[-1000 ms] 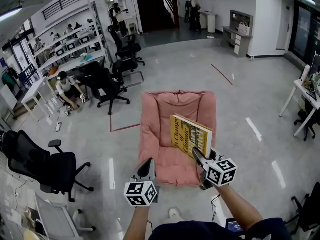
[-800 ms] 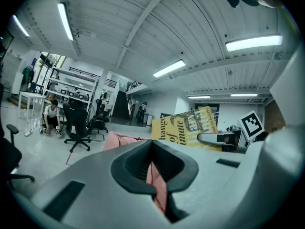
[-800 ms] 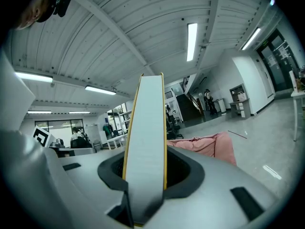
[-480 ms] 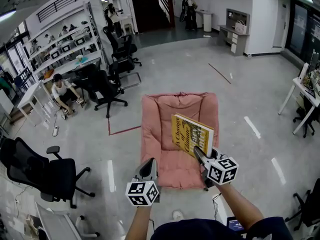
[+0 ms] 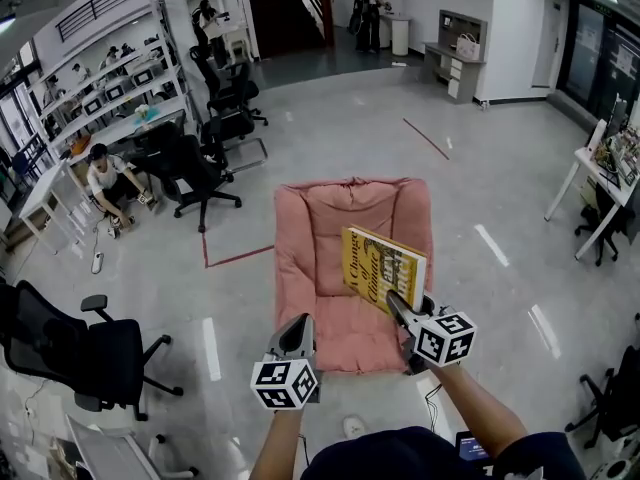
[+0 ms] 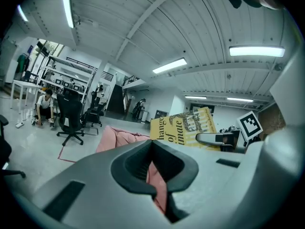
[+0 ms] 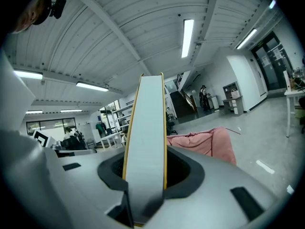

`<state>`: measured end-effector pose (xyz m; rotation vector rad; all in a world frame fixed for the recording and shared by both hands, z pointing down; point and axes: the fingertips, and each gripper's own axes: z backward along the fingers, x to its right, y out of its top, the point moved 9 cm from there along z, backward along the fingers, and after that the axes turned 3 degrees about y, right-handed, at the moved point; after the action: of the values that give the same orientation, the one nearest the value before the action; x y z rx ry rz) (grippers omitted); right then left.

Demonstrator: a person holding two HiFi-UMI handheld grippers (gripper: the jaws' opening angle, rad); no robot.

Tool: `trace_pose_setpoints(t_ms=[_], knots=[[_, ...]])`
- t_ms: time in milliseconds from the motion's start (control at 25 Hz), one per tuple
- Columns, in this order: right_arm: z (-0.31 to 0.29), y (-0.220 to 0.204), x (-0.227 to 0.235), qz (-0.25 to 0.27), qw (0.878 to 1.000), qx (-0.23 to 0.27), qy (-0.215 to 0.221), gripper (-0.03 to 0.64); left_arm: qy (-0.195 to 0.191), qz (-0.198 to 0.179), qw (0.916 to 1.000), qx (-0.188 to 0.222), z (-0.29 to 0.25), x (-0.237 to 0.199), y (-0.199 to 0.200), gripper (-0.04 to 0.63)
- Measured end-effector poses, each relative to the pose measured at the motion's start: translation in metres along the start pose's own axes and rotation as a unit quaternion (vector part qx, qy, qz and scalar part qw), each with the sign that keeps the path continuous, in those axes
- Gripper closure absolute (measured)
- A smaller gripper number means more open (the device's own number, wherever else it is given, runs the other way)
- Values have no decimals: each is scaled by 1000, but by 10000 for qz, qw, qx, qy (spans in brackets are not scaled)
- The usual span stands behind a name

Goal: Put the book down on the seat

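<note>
A yellow book (image 5: pixel 383 266) stands tilted on its edge above the right front part of the pink cushioned seat (image 5: pixel 330 230) on the floor. My right gripper (image 5: pixel 398 311) is shut on the book's lower corner. In the right gripper view the book's pale page edge (image 7: pixel 145 128) rises between the jaws of that gripper (image 7: pixel 145 175), with the seat (image 7: pixel 209 140) beyond. My left gripper (image 5: pixel 295 336) hovers at the seat's front left edge, shut and empty. In the left gripper view that gripper (image 6: pixel 152 147) looks past the seat (image 6: pixel 114 137) to the book (image 6: pixel 183 128).
Black office chairs (image 5: pixel 205 168) stand behind the seat to the left, and another (image 5: pixel 80 338) is near my left. A person (image 5: pixel 100 173) crouches by the shelves. A white desk (image 5: pixel 600 183) is at the right. Red tape lines (image 5: pixel 235 258) mark the floor.
Both grippers and the book hold nearly the same place over the seat's front. Only the head view has drifted a little.
</note>
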<state>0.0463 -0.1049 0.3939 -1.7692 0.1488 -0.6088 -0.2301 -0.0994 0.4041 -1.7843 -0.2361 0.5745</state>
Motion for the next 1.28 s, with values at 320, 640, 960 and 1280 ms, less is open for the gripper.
trace_pose_setpoints(t_ms=[320, 640, 960, 1280], knots=[[-1, -8, -4, -30, 9998, -166, -78, 465, -9, 126, 9999, -100, 4, -7, -8, 591], [-2, -11, 21, -157, 9995, -227, -169, 465, -54, 120, 9996, -232, -17, 2, -15, 591], [-23, -8, 57, -299, 9988, -308, -221, 465, -20, -23, 9992, -411, -52, -2, -8, 591], [-40, -21, 92, -564, 9967, -468, -353, 465, -33, -5, 9977, -670, -93, -3, -21, 591]])
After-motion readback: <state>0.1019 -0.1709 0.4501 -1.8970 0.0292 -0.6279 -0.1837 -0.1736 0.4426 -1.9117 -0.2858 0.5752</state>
